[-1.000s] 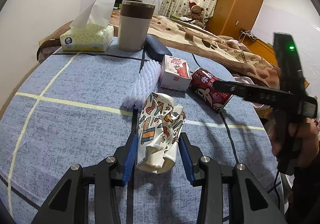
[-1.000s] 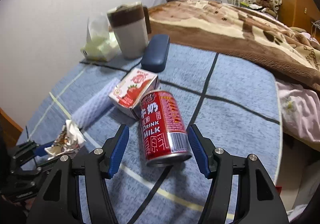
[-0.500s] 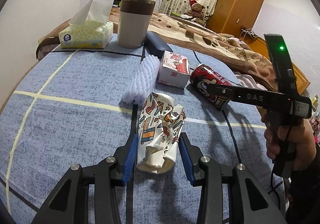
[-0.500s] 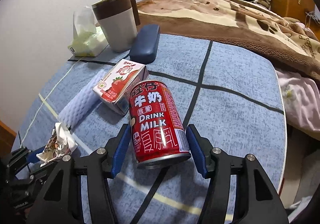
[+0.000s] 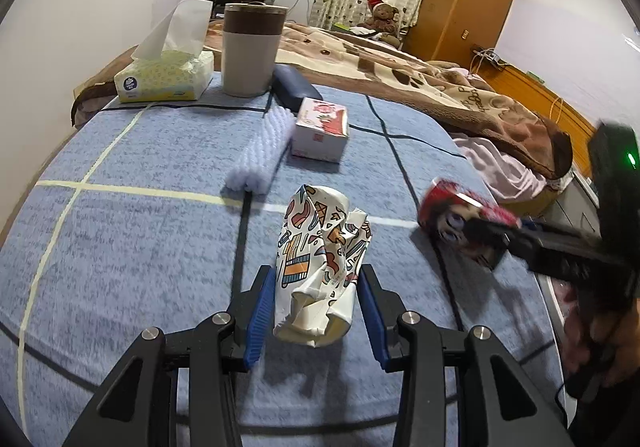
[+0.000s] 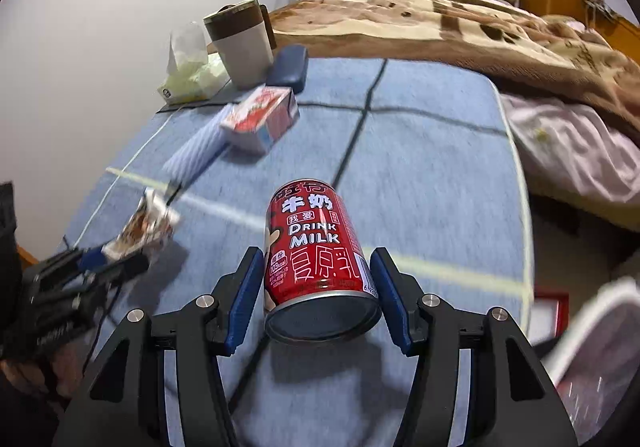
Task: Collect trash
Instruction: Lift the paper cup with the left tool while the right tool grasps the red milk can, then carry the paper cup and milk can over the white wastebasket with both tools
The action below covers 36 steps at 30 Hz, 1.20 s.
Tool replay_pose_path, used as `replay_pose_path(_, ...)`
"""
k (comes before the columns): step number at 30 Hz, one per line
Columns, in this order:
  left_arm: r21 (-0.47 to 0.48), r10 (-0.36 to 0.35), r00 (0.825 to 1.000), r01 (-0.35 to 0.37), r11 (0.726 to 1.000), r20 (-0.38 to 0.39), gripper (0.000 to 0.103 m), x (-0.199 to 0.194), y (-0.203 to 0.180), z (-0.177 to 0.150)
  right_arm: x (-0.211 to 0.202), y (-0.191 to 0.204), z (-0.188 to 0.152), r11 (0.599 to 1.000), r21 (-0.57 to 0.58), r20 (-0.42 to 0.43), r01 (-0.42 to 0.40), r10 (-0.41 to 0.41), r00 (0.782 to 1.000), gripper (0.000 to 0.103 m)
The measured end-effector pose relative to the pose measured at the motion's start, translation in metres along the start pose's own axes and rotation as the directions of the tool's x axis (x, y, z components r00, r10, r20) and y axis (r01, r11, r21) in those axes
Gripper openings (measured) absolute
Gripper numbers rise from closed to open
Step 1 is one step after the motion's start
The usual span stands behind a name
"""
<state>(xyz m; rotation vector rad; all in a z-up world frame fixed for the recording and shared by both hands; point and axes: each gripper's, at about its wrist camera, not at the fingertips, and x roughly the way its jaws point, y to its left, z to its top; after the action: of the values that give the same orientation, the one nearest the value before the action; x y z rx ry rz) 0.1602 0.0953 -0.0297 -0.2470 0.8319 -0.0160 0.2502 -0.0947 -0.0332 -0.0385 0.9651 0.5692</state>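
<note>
A crumpled paper cup with a colourful print [image 5: 320, 259] hangs just above the blue tablecloth [image 5: 120, 227], and my left gripper [image 5: 316, 273] is shut on it. A red milk can [image 6: 316, 243] is lifted off the table, with my right gripper [image 6: 318, 259] shut on its sides, base towards the camera. In the left wrist view the can [image 5: 452, 207] shows blurred at the right, near the table's edge. The right wrist view shows the cup [image 6: 148, 223] at the left. A strawberry milk carton [image 5: 322, 127] lies on the table further back.
A pale ribbed foam roll [image 5: 262, 147] lies beside the carton. At the back stand a tissue box [image 5: 164, 75], a grey-and-brown tumbler [image 5: 250, 51] and a dark blue case [image 5: 294, 89]. A white-rimmed bin [image 6: 592, 347] sits below the table's right edge. A bed [image 6: 440, 19] lies behind.
My right gripper closed on the can, raised it and carried it away from the carton towards the table's right edge. The left gripper kept its hold on the cup and barely shifted.
</note>
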Motion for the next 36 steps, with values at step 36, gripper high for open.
replay_pose_path(36,0.077,-0.044,0.998,0.048,0.996,-0.047,0.042,-0.037,-0.051,-0.044,-0.046,-0.006,-0.063,0.992,0.097,0.016,-0.079,0.078,0.997,0.055)
